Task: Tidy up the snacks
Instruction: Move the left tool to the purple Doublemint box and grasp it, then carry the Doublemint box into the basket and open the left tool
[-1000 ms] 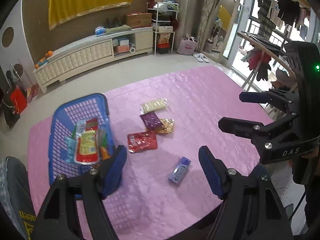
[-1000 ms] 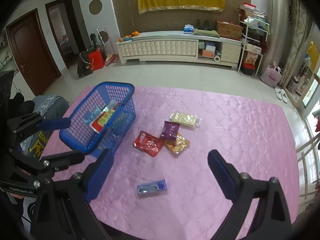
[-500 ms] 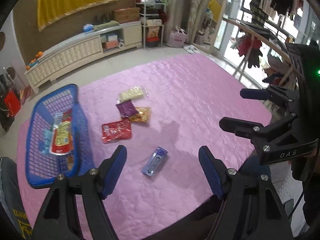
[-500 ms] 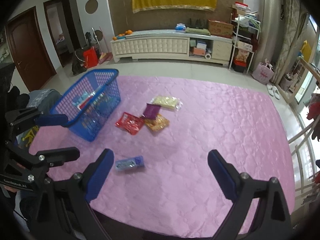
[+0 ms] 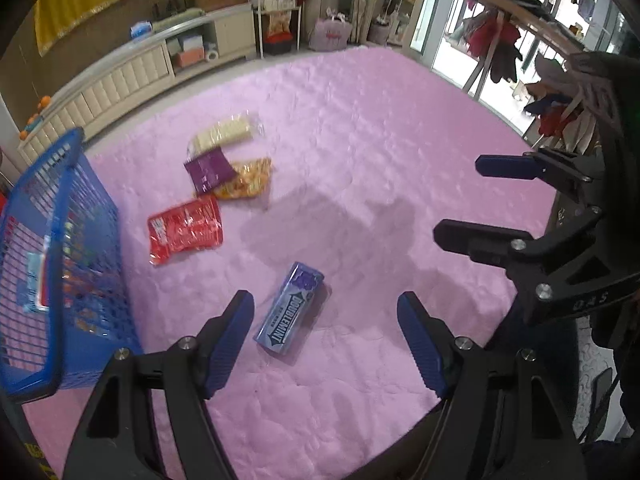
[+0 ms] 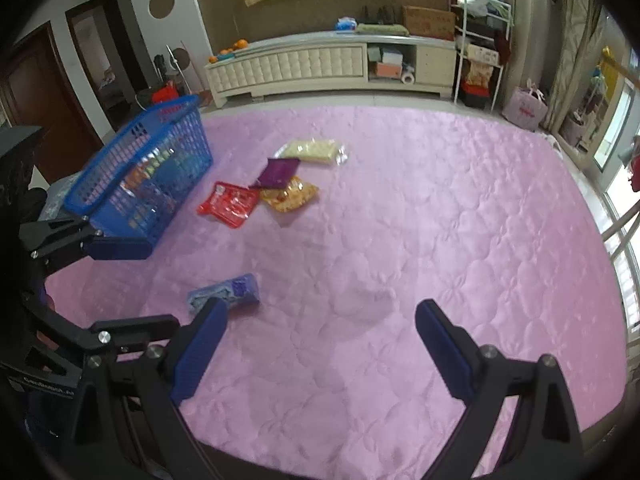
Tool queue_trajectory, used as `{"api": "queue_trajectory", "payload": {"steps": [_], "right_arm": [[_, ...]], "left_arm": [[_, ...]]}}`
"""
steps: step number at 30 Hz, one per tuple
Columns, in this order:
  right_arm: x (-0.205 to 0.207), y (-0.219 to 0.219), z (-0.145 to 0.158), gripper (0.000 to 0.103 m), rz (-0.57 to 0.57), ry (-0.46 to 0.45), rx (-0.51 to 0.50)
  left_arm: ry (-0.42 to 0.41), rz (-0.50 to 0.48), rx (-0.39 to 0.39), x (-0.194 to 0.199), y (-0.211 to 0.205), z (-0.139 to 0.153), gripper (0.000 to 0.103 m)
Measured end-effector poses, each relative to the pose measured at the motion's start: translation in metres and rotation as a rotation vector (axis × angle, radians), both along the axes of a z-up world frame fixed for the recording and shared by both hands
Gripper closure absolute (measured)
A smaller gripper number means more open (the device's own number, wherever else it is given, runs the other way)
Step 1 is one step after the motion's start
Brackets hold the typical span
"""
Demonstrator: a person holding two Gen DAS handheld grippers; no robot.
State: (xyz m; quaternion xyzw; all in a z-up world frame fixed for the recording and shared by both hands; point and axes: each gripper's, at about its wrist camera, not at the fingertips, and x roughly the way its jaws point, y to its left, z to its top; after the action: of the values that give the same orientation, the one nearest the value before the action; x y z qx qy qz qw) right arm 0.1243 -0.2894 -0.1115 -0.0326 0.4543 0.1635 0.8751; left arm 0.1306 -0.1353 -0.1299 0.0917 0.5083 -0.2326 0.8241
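A blue Doublemint gum pack (image 5: pixel 290 312) lies on the pink quilted mat, just ahead of my open, empty left gripper (image 5: pixel 326 334). It also shows in the right wrist view (image 6: pixel 224 294), at my right gripper's left fingertip. My right gripper (image 6: pixel 320 340) is open and empty over bare mat. Farther off lie a red packet (image 5: pixel 185 229), a purple packet (image 5: pixel 210 170), an orange packet (image 5: pixel 248 184) and a pale yellow packet (image 5: pixel 224 133). A blue basket (image 5: pixel 60 248) holding several snacks stands at the left, also seen in the right wrist view (image 6: pixel 140 176).
The mat's near edge (image 5: pixel 360 456) drops off just below my grippers. A white low cabinet (image 6: pixel 320 68) lines the far wall. A metal shelf rack (image 6: pixel 480 44) and a clothes rack (image 5: pixel 520 32) stand to the right.
Both grippers have moved down and closer to the mat. The gum pack now lies nearer my left gripper, and the basket has slid toward the left edge of both views.
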Motion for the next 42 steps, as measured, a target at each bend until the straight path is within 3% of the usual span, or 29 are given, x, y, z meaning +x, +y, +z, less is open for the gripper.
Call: {"api": "queue_trajectory", "payload": {"steps": [7,15,21,25,32,42], "right_arm": [[0.007,0.002,-0.022,0.006,-0.014,-0.008,-0.019],[0.017,-0.002,-0.045,0.007,-0.016,0.074,0.040],[0.019,-0.006,-0.051,0.008,-0.032,0.100,0.051],[0.018,-0.009,-0.050,0.008,-0.041,0.109,0.055],[0.019,-0.003,-0.041,0.008,-0.029,0.095,0.031],[0.026,0.031,-0.005,0.008,0.065,0.020,-0.036]], "left_arm": [[0.065,-0.033,0.027,0.022,-0.001,-0.032,0.033],[0.133,-0.069,0.073,0.038,-0.005,-0.067,0.060],[0.190,-0.075,0.100,0.041,-0.004,-0.079,0.072],[0.162,-0.062,0.122,0.034,-0.006,-0.079,0.073],[0.089,-0.012,0.077,0.015,-0.001,-0.059,0.074],[-0.058,0.080,0.004,0.005,0.040,0.021,0.074]]}}
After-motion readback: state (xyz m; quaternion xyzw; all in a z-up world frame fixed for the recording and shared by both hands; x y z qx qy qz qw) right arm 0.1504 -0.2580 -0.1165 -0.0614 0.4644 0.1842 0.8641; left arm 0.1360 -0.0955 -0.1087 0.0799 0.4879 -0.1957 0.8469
